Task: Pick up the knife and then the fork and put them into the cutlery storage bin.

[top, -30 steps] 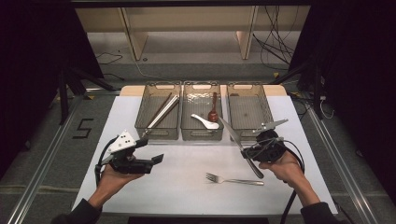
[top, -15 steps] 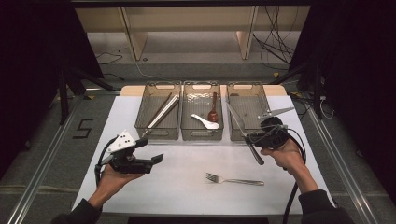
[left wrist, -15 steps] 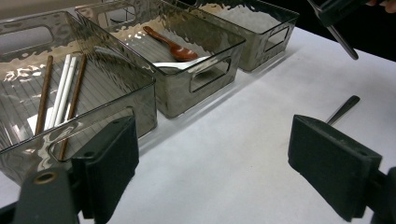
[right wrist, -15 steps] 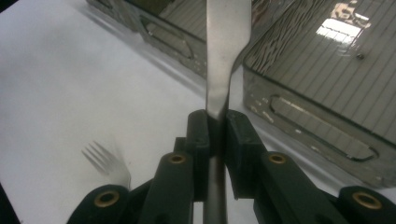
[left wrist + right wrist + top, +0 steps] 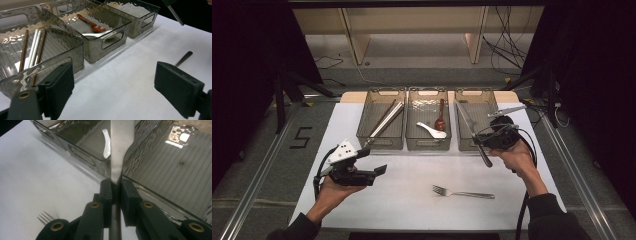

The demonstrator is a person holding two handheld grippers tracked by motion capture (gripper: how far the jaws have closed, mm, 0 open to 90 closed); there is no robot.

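Three clear grey plastic bins stand side by side on the white desk (image 5: 362,200), and the middle bin (image 5: 428,142) serves as the marker here. The right claw (image 5: 479,142), just right of the middle bin's front corner, is pinched tight on a silver table knife (image 5: 467,122), gripping it at the neck where handle meets blade; the blade slants up over the right-hand bin (image 5: 476,95) and the dark handle hangs down toward the desk. In the right gripper view, the pads (image 5: 106,192) squeeze the knife (image 5: 121,147) above the bin's ribbed floor. The left claw (image 5: 372,172) hovers in front of and left of the middle bin, its jaws spread wide with nothing between them. A silver fork (image 5: 462,192) lies flat on the desk well in front of the middle bin.
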